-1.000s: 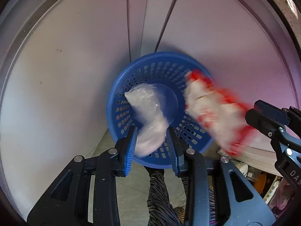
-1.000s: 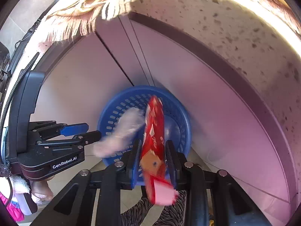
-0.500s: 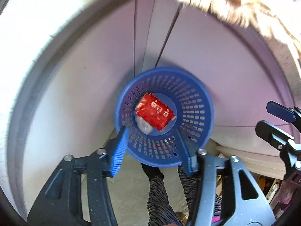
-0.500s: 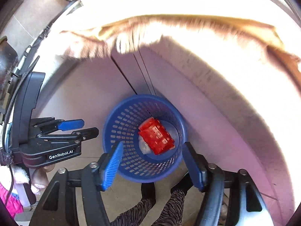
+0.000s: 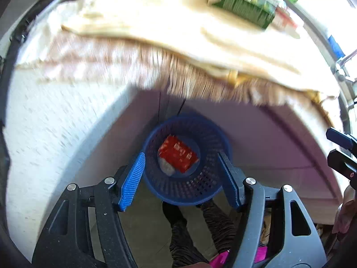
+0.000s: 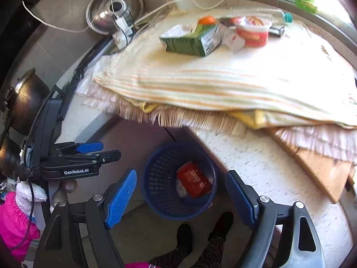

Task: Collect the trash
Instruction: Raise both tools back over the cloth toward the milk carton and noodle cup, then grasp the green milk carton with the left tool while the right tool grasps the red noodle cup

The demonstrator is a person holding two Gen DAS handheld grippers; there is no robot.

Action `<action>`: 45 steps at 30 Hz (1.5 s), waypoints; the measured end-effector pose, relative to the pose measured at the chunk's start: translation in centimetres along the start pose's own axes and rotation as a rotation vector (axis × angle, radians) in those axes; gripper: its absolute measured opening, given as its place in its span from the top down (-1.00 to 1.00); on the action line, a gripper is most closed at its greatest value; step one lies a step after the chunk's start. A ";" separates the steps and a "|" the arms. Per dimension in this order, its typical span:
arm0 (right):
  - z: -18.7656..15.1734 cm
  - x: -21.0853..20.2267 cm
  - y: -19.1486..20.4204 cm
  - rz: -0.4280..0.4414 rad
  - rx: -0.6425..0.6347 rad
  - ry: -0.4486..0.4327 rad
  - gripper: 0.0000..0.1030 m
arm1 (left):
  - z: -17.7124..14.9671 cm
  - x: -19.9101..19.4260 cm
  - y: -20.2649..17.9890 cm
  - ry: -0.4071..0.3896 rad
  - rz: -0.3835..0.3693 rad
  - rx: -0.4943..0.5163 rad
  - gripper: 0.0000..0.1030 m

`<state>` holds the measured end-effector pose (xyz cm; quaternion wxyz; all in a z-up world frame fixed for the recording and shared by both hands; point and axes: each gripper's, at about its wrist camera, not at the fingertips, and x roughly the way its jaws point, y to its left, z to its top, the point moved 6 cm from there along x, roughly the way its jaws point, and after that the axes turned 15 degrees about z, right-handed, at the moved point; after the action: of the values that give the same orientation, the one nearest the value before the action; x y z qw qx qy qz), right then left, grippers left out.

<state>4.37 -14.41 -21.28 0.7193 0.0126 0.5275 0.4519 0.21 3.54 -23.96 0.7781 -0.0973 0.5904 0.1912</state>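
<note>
A blue mesh basket (image 5: pixel 209 185) stands on the floor below the counter edge; it also shows in the right wrist view (image 6: pixel 160 192). Inside lie a red wrapper (image 5: pixel 178 154) (image 6: pixel 193 179) and a clear crumpled plastic piece (image 5: pixel 165 167). My left gripper (image 5: pixel 181 178) is open and empty, high above the basket. My right gripper (image 6: pixel 180 197) is open and empty, also above it. On the striped cloth (image 6: pixel 223 73) lie a green carton (image 6: pixel 191 39), a red cup (image 6: pixel 252 32) and a bottle (image 6: pixel 279 20).
The counter (image 6: pixel 263 169) overhangs the basket, with a wooden board (image 6: pixel 316 165) at right. A metal lid (image 6: pixel 113 9), cables and a dark pot (image 6: pixel 29 102) sit at the left. The person's feet (image 6: pixel 205 230) stand by the basket.
Both grippers let go of the red wrapper and the clear plastic, which fell into the basket. Both grippers opened wide and rose, bringing the countertop into view.
</note>
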 end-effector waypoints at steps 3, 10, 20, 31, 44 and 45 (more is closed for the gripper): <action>1.3 -1.9 -0.4 0.010 0.008 -0.036 -0.64 | 1.9 -2.0 0.3 -0.034 -0.002 -0.029 -0.42; 5.2 -6.2 -2.8 -0.002 0.033 -0.130 -0.64 | 6.8 -5.3 -0.5 -0.091 -0.042 -0.111 -0.48; 11.2 -7.8 -6.4 -0.039 0.033 -0.190 -0.64 | 13.1 -6.5 -3.7 -0.098 -0.019 -0.229 -0.51; 15.7 -8.1 -9.8 -0.030 0.037 -0.222 -0.64 | 18.9 -4.2 -6.0 -0.010 -0.062 -0.442 -0.51; 18.9 -6.4 -12.2 0.010 0.062 -0.205 -0.64 | 22.5 -0.5 -7.2 0.057 -0.042 -0.564 -0.51; 19.0 -6.2 -12.4 0.015 0.070 -0.206 -0.64 | 22.8 -0.4 -7.2 0.055 -0.035 -0.567 -0.51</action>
<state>26.73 -17.16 -14.31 0.7653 0.0881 0.4662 0.4350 23.14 5.56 -17.68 0.7067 -0.3265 0.5324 0.3324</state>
